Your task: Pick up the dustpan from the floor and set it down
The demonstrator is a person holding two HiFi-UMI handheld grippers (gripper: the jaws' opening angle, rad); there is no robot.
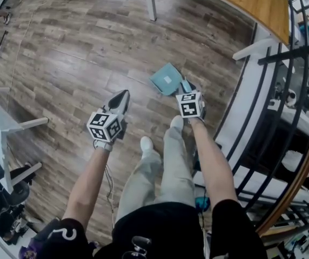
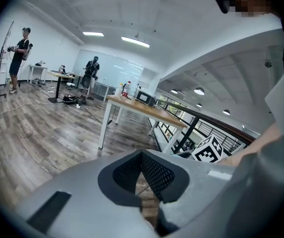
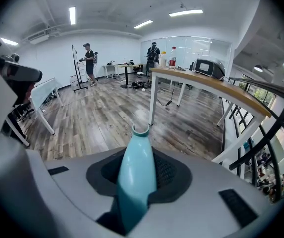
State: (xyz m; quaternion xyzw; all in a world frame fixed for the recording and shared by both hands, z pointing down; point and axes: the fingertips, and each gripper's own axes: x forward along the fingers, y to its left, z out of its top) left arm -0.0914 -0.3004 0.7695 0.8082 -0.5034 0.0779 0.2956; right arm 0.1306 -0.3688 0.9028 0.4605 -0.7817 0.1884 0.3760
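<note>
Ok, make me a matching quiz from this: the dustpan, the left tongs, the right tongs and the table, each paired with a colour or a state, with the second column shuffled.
Column one:
1. dustpan
2. left tongs
3. right tongs
4. table

Column two:
A. shut, nothing between them
B. brown wooden top
C. teal
D. clamped on the dustpan

Pairs: 1-C, 2-A, 3-D, 4-B
</note>
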